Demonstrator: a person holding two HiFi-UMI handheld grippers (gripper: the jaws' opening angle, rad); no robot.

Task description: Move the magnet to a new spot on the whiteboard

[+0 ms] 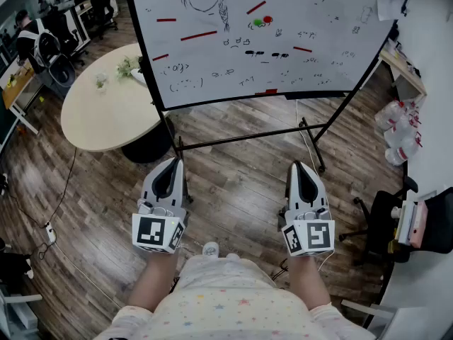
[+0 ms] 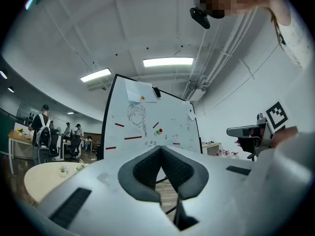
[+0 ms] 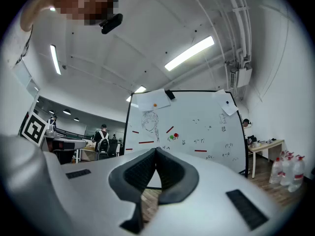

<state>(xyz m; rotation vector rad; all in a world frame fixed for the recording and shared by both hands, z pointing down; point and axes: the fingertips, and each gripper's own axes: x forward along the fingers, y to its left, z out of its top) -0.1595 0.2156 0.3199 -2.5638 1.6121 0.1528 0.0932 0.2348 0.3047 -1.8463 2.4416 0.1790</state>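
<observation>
Red magnet (image 1: 267, 19) and green magnet (image 1: 257, 23) cling to the far whiteboard (image 1: 297, 69). Near the person, left gripper (image 1: 172, 163) and right gripper (image 1: 300, 167) hover pressed together, empty. The approach seems unstarted; next, one must reach forward and spread.

No word or number can be read. The whiteboard (image 1: 283, 41) carries small black handwritten marks, all too small to make out. The only clear signs are the black-and-white square markers (image 1: 157, 232) on the left gripper (image 1: 175, 163) and the right gripper (image 1: 297, 166)
</observation>
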